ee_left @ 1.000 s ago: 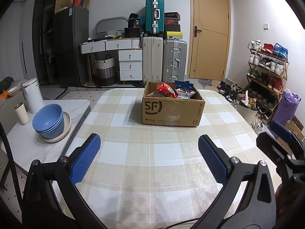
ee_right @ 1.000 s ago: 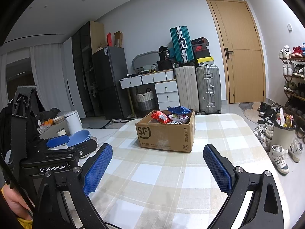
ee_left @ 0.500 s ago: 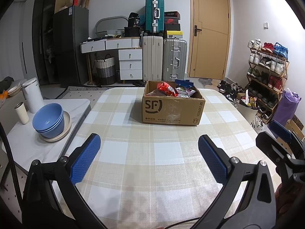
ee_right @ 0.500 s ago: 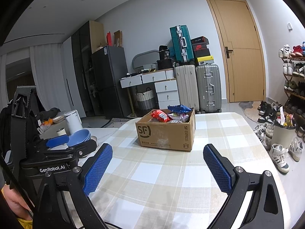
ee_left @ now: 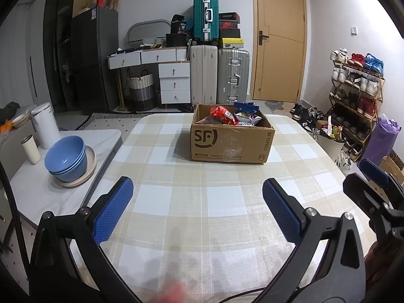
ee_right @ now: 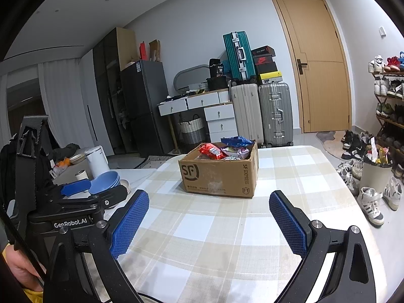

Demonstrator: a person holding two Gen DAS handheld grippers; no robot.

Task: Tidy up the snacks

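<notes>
A brown cardboard box [ee_left: 231, 144] [ee_right: 218, 176] marked SF stands on the checked tablecloth [ee_left: 192, 202], well ahead of both grippers. Snack bags fill it: a red bag [ee_left: 223, 116] [ee_right: 212, 150], a blue bag [ee_left: 246, 106] [ee_right: 236, 140] and a purple-and-white bag [ee_left: 246, 119]. My left gripper [ee_left: 197, 197] is open over the near part of the table, nothing between its blue pads. My right gripper [ee_right: 208, 212] is also open and empty. In the right wrist view the left gripper's body [ee_right: 73, 202] shows at the left, held by a hand [ee_right: 19, 265].
A side table [ee_left: 45, 189] on the left carries stacked blue bowls [ee_left: 66, 157] on a plate, a white kettle [ee_left: 45, 126] and a small cup [ee_left: 30, 149]. Suitcases [ee_left: 218, 75], drawers and a door stand behind. A shoe rack [ee_left: 358, 96] and loose shoes [ee_right: 371, 204] are at the right.
Almost nothing has moved. Both grippers stay open; the right wrist view has drifted slightly, so the box sits a touch lower.
</notes>
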